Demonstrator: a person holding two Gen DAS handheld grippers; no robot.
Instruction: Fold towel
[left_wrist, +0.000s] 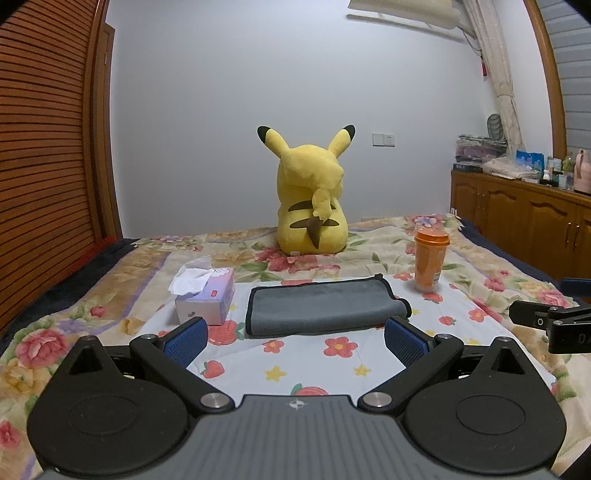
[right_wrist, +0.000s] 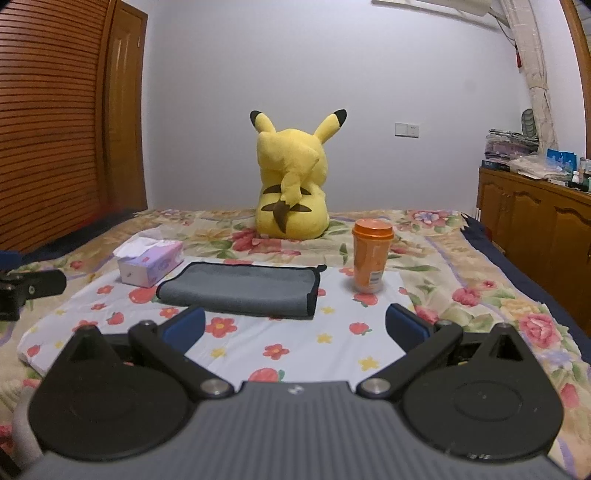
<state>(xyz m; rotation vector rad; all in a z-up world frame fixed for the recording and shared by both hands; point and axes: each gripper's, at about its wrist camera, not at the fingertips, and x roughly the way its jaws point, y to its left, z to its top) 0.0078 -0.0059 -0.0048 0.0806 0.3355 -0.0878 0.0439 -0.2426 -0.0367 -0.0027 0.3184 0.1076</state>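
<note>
Nearest to you, your left gripper (left_wrist: 295, 341) hangs above the white flower-printed cloth (left_wrist: 306, 363) with its blue-padded fingers (left_wrist: 186, 338) spread wide and nothing between them. Your right gripper (right_wrist: 295, 326) matches it: jaws parted, empty, held just short of the work. Neither tool touches any fabric.

Just beyond both sets of fingers lies the grey microfibre towel with dark edging (left_wrist: 321, 306), flat on that printed cloth. It reads as a compact rectangle with a rounded doubled edge along its near side and stacked dark hems at its right end, clearest in the right wrist view (right_wrist: 243, 290), so you have probably got at least one fold in already. The layers sit fairly square, though the right corner bulges a little. Whether another fold is wanted I cannot tell; if the half fold is the goal, the job looks close to done, and what remains is at most one more fold or a tidy of that corner.

The lilac tissue box (left_wrist: 207, 297) sits just beside the towel's left end, and the orange lidded cup (left_wrist: 430, 260) stands near its far right corner, apart from it. Further back, the yellow plush toy (left_wrist: 312, 195) sits on the floral bedspread (left_wrist: 92, 295), well clear of the towel.
</note>
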